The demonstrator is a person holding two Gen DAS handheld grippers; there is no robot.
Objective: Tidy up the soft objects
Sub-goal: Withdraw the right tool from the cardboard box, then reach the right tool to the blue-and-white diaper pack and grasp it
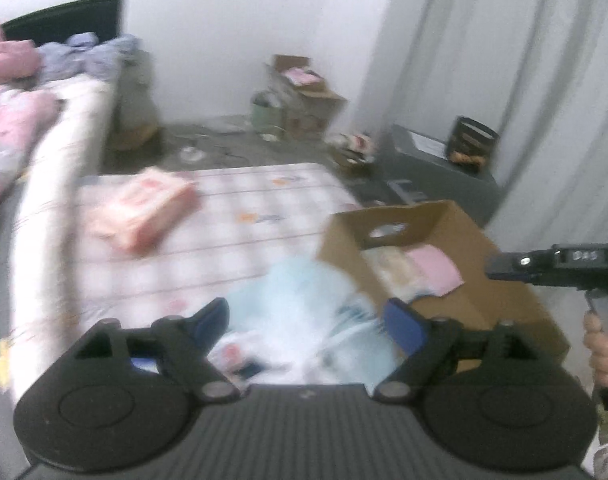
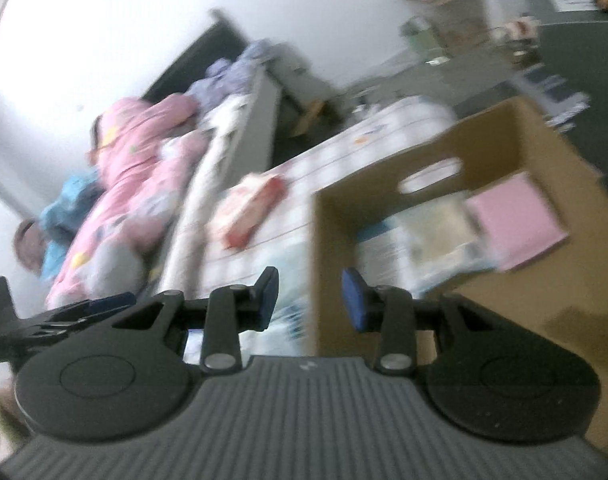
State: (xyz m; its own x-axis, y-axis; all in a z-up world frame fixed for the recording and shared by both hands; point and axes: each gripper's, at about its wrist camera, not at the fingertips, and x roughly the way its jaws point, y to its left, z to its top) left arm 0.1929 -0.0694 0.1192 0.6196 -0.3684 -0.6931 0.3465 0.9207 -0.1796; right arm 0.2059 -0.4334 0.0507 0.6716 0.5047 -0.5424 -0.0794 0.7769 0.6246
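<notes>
My left gripper [image 1: 307, 320] stands open wide above a blurred pale blue and white soft pack [image 1: 304, 304], which lies on the checked tablecloth [image 1: 240, 208] beside the cardboard box [image 1: 503, 300]. The pads do not press on it. Farther left on the cloth lies a pink-red soft pack [image 1: 144, 208]. The box [image 2: 383, 184] holds a pink flat piece [image 2: 515, 220] and pale packs [image 2: 423, 240]. My right gripper [image 2: 311, 298] is open with nothing between its pads, in front of the box's near corner. The pale blue pack [image 2: 288, 268] shows just left of that corner.
A bed with a pink quilt [image 2: 128, 184] and blue-grey bedding [image 1: 88, 56] runs along the left. Cartons [image 1: 304, 96], a green bin and clutter sit on the floor by the far wall. A grey cabinet [image 1: 431, 160] stands by the curtain [image 1: 523, 80]. A hand [image 1: 601, 348] grips the right tool.
</notes>
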